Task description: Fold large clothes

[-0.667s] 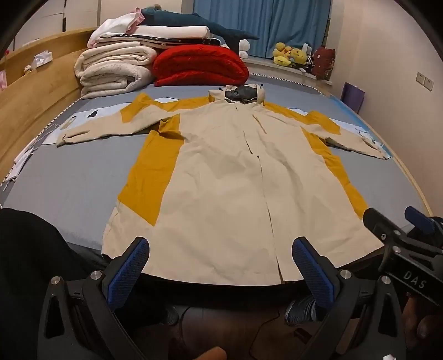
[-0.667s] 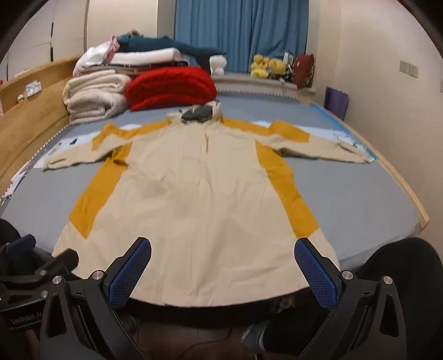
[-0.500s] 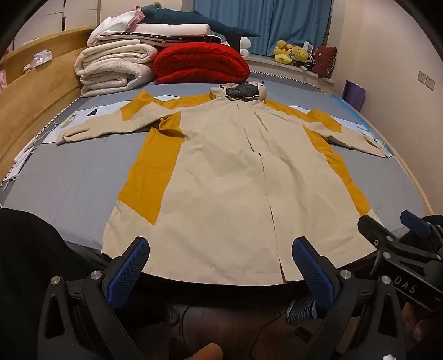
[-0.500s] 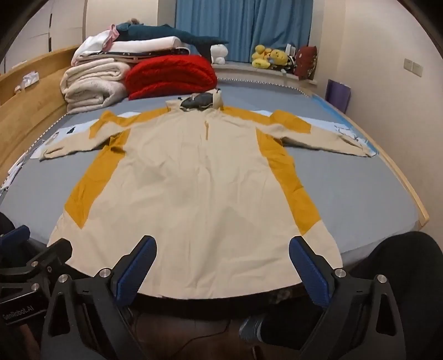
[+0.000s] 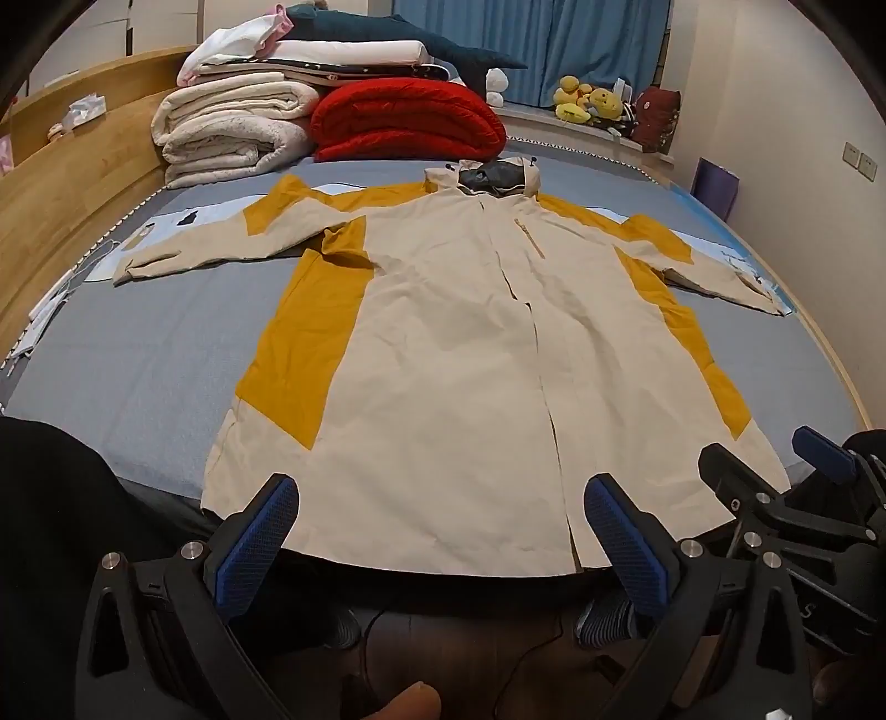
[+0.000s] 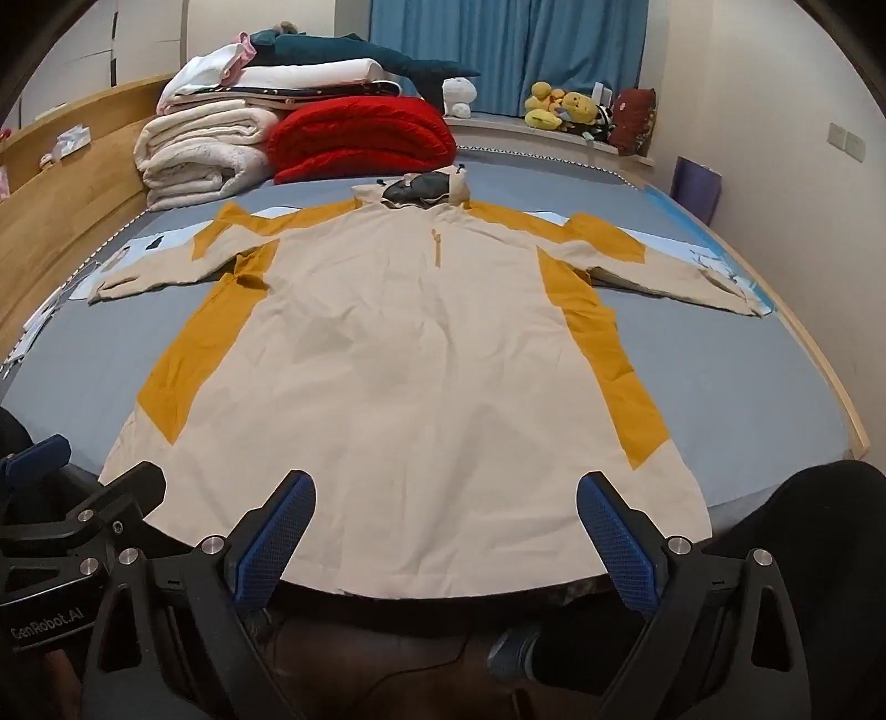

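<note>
Both hand-held grippers are hovering just off the near edge of the bed, at the hem of the coat. Left hand-held gripper [image 5: 440, 531] is standing with its blue-padded fingers [image 5: 257, 540] spread wide, nothing between them, and no pad is touching cloth. Right hand-held gripper [image 6: 446, 531] is likewise gaping fully, its fingers [image 6: 617, 540] framing the hem without pressing on it; in the left wrist view it is showing at the lower right, beside the coat's right corner. Coat [image 5: 470, 360], cream with mustard side panels and mustard shoulder patches, is lying flat and front-up on the bed [image 5: 138, 354], which is wearing a grey sheet. Its hem is reaching the near edge, its hood is pointing toward the far end, and both sleeves are stretching out sideways. Front placket is running down the middle, closed. Beyond the hood, a red folded quilt [image 5: 407, 119] is sitting beside a stack of white blankets [image 5: 232, 133]. Plush toys [image 6: 559, 105] are resting on the window ledge before a blue curtain [image 6: 498, 50]. Dark trouser legs of the person are showing at the lower corners of both views.
</note>
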Demonstrator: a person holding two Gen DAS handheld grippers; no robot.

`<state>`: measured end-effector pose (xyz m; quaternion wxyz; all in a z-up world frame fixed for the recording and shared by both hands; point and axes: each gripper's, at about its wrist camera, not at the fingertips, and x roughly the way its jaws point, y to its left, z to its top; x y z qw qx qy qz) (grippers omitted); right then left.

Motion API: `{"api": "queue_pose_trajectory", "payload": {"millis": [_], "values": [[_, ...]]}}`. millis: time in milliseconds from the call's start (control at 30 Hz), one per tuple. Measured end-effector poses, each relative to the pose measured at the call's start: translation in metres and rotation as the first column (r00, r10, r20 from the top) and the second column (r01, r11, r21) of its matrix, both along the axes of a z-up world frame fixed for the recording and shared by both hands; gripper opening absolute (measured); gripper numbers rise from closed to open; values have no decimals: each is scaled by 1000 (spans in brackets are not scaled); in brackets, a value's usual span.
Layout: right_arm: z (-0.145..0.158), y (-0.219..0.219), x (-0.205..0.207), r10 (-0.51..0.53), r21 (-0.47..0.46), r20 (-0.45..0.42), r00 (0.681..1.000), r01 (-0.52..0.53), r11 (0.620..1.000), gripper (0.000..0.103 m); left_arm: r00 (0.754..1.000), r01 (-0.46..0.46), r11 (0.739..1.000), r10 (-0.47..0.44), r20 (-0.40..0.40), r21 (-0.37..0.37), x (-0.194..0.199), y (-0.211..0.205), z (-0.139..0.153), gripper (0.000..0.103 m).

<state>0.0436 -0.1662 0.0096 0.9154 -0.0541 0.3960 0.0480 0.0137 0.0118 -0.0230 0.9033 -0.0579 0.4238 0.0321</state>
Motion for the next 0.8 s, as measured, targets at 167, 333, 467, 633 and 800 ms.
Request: {"api": "queue_pose_trajectory", "payload": {"millis": [167, 333, 467, 633, 800], "values": [[-6, 7, 4, -10, -9, -7, 1000, 10, 1000, 95, 1000, 1, 1000, -1, 0, -1, -1, -3, 5, 103], [-5, 8, 7, -14, -10, -7, 1000, 14, 1000, 95, 1000, 4, 1000, -4, 2, 2, 0, -3, 4, 103], [-3, 7, 8, -14, -11, -8, 1000, 13, 1000, 95, 1000, 5, 1000, -5, 2, 5, 1, -6, 5, 103], [-4, 6, 9, -13, -13, -7, 1000, 13, 1000, 95, 1000, 2, 1000, -2, 1, 2, 2, -6, 5, 103], [-4, 4, 10, -14, -12, -8, 1000, 14, 1000, 95, 1000, 6, 1000, -6, 1, 6, 0, -6, 6, 103]]}}
